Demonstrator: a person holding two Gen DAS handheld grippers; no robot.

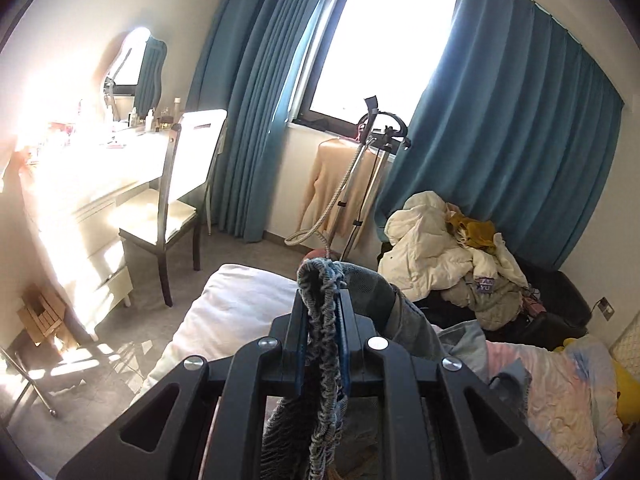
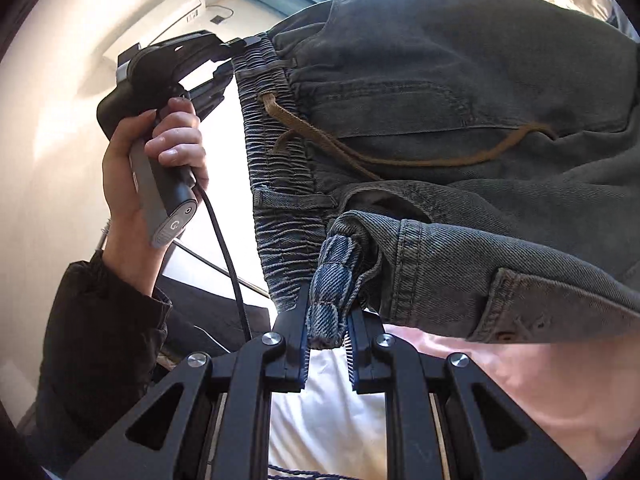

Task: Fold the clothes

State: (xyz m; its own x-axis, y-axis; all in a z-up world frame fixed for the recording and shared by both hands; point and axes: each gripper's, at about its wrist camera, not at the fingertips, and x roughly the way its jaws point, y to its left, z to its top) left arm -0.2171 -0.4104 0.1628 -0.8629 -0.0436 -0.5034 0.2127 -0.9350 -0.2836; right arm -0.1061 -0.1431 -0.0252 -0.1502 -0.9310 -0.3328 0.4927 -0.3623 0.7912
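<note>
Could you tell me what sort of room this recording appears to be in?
Most likely a bedroom: a bed with white bedding, a dressing table with mirror and bottles, and clothes piled beneath teal curtains.

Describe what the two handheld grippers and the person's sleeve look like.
Both are black plastic: the right gripper and the left gripper have angular linkages with triangular cut-outs, silver round bolts and blue-edged finger pads. The left one has a grey handle with a power symbol on its end and a black cable. The sleeve is dark.

Faded grey-blue jeans (image 2: 460,92), brown drawstring (image 2: 360,156), teal curtains (image 1: 500,120), seemingly pastel-patterned bedding (image 1: 560,380)
</note>
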